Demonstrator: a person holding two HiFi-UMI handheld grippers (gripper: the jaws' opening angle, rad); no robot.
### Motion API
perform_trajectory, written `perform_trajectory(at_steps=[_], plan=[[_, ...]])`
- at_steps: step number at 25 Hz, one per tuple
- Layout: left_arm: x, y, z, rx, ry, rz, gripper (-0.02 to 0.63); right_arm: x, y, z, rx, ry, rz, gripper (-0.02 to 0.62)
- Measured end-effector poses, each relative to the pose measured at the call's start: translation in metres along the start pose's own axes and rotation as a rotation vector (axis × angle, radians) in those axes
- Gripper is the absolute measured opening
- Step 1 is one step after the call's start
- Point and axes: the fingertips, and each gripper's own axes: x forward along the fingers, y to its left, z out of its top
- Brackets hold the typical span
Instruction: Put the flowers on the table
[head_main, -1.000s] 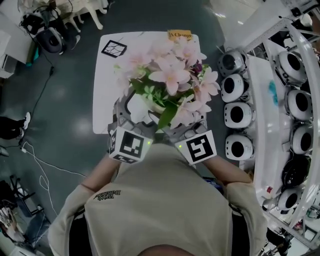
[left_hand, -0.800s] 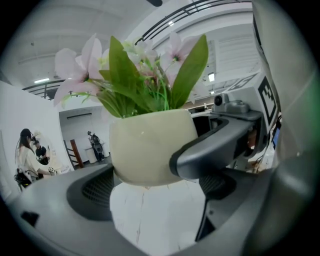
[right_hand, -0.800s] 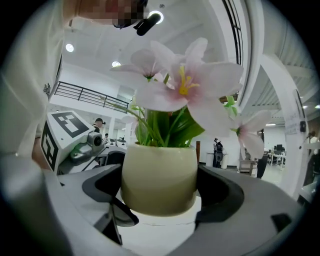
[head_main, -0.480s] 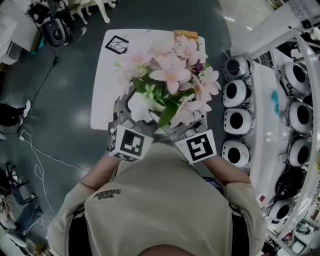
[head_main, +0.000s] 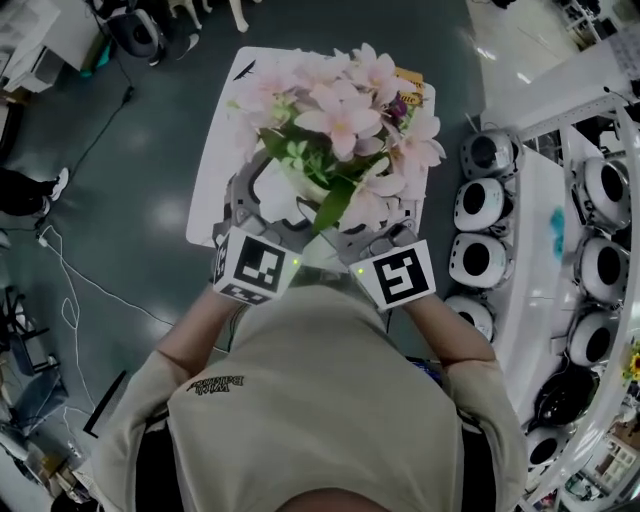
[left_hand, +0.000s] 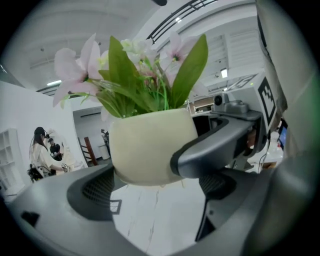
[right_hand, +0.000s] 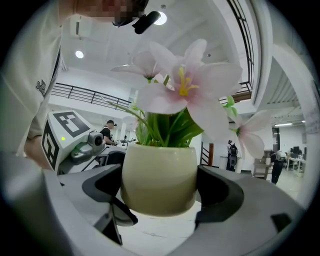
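- Clamping onto one cream pot (left_hand: 145, 140) from both sides: the left gripper (left_hand: 150, 172) has its jaws pressed against the pot's lower wall, one jaw on each side.
- Same for the right gripper (right_hand: 161, 197): jaws closed on the same pot, touching its sides low down, with nothing else between them.
- The flowers (head_main: 340, 120) are pink blooms with green leaves, upright in the pot, at centre-top of the head view. They spread wide enough to hide both sets of jaw tips from above.
- The pot is over the white desk (head_main: 213, 175), toward its lower edge in the head view. Marbled desk surface shows under the pot in both gripper views. Cannot tell whether the base touches the desk.
- The left marker cube (head_main: 253, 268) and right marker cube (head_main: 398, 278) sit side by side at the desk's lower edge, just above the person's beige shirt (head_main: 310, 400).
- At the top edge of the desk, a yellow card (head_main: 408, 78) lies at the upper right corner, partly behind the blooms. A black tag (head_main: 245, 69) lies at the upper left corner.
- At the right of the frame, a row of round white-and-black devices (head_main: 480, 205) sits on a white rack.
- At the left of the frame, a white cable (head_main: 70, 290) trails over grey floor.
- A background person (left_hand: 40, 150) stands at the far left of the left gripper view.
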Motion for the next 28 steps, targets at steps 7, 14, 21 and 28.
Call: perform_trajectory(at_steps=[7, 14, 21, 28], plan=[[0.009, 0.03, -0.011, 0.03, 0.023, 0.143, 0.512, 0.03, -0.005, -0.004, -0.059, -0.032, 0.088, 0.468], [0.019, 0.064, -0.038, 0.036, 0.056, 0.25, 0.512, 0.071, -0.004, -0.02, -0.072, -0.066, 0.173, 0.468], [0.011, 0.138, -0.101, -0.032, 0.072, 0.294, 0.512, 0.164, 0.026, -0.039, -0.056, -0.048, 0.246, 0.468], [0.039, 0.172, -0.155, -0.045, 0.102, 0.304, 0.512, 0.218, 0.023, -0.086, -0.037, -0.016, 0.257, 0.468]])
